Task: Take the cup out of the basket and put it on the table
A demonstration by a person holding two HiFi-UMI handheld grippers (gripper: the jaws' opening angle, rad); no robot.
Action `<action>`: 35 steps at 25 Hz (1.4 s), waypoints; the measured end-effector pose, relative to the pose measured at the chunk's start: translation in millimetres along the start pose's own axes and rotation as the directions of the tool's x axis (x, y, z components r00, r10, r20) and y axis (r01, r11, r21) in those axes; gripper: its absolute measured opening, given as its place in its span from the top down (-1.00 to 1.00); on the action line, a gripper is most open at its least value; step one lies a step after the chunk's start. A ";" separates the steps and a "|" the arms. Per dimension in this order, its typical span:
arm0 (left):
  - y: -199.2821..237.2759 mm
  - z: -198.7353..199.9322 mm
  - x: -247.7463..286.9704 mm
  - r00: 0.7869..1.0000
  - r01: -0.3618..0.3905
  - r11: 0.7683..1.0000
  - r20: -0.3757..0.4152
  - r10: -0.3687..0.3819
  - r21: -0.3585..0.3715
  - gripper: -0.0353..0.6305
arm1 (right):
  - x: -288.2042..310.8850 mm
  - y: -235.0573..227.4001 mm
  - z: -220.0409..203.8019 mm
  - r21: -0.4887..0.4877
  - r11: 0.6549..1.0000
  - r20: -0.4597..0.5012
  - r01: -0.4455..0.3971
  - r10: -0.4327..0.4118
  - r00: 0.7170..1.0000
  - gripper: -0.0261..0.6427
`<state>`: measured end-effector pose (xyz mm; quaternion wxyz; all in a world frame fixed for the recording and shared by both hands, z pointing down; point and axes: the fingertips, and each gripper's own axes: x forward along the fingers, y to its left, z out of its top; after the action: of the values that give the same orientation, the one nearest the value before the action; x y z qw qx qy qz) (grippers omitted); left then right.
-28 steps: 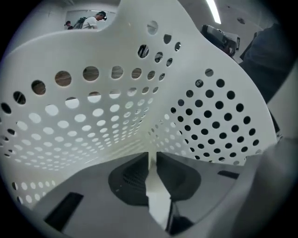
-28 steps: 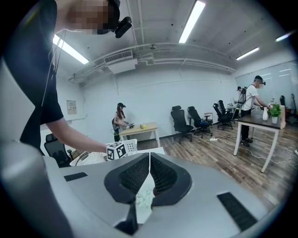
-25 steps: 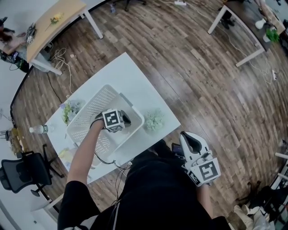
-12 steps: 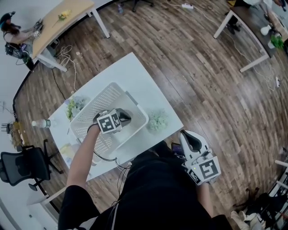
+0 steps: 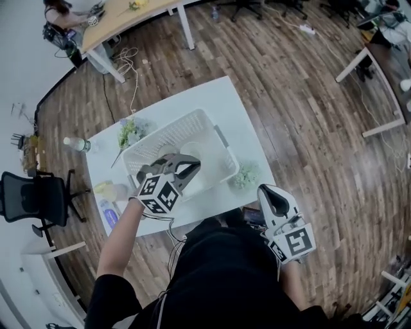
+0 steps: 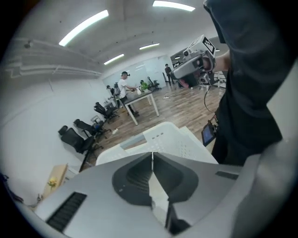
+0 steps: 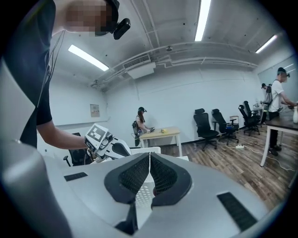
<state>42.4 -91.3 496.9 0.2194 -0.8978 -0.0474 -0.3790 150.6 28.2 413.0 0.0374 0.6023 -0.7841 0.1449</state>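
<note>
The white perforated basket [image 5: 223,142] stands on the white table [image 5: 215,96]. My left gripper [image 5: 191,166] hangs over the basket's near side, its marker cube toward me. In the left gripper view its jaws [image 6: 152,155] are shut, with the basket rim [image 6: 172,139] beyond them. A pale round shape [image 5: 169,152], perhaps the cup, lies in the basket just past the jaws. I cannot tell whether the jaws pinch it. My right gripper [image 5: 266,191] is held low beside my body, off the table. It is shut and empty [image 7: 150,157].
A small green plant [image 5: 246,175] sits right of the basket and a flowering one [image 5: 130,133] left of it. A water bottle [image 5: 77,144] and small items [image 5: 109,191] occupy the table's left end. A black chair [image 5: 35,205] stands left; other desks [image 5: 138,11] farther off.
My left gripper has come up out of the basket's near corner toward me, its cube now larger in view. The head view has swung. The right gripper has stayed put.
</note>
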 end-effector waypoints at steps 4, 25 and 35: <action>-1.9 8.3 -46.3 0.983 -0.184 0.983 0.015 0.184 -0.012 0.84 | 18.1 23.9 2.0 -0.023 0.995 0.006 -0.100 0.100 0.995 0.85; -129.1 -198.3 -260.6 0.642 -0.766 0.511 -0.414 0.646 -0.390 0.84 | 100.4 186.9 -1.4 -0.140 0.852 -0.142 -0.505 0.488 0.861 0.85; -181.4 -305.5 -204.7 0.578 -0.815 0.394 -0.542 0.610 -0.425 0.84 | 93.9 206.9 -19.0 -0.153 0.853 -0.232 -0.499 0.460 0.857 0.85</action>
<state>-349.7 -42.9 606.7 0.0477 -0.7749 0.5120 -0.3675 -74.8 -6.2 415.4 0.1360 0.3631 -0.9136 0.1227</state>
